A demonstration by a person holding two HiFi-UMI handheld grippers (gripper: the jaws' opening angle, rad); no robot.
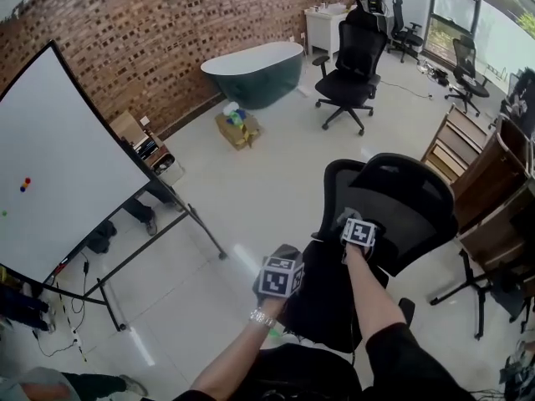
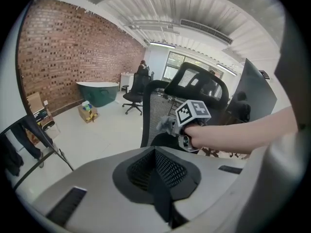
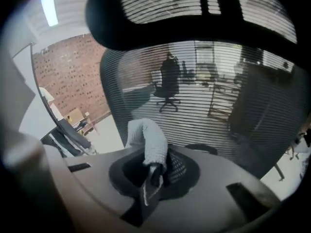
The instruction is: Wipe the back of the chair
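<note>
Black mesh office chair [image 1: 410, 199] stood right of centre in the head view, its curved backrest and headrest facing the person, and its striped mesh [image 3: 204, 91] filled most of the right gripper view. Right gripper [image 3: 153, 176] had its jaws pinched on a pale grey knitted cloth [image 3: 148, 140], which rose from the jaws in a folded hump in front of the lower mesh; whether the cloth touched the mesh could not be told. In the left gripper view the same cloth [image 2: 166, 125] showed at the left edge of the backrest [image 2: 158, 110], ahead of the marker cube. Left gripper [image 2: 158, 178] hung lower and to the left, just beside the chair's seat, its jaws pressed together on nothing. Further out, a white board on a black stand [image 1: 58, 165] filled the left side, a red brick wall [image 1: 167, 32] ran across the top, and a teal bathtub [image 1: 255, 72], a small cardboard box [image 1: 236, 126] and a second black office chair [image 1: 351, 65] stood on the pale floor at upper centre.
</note>
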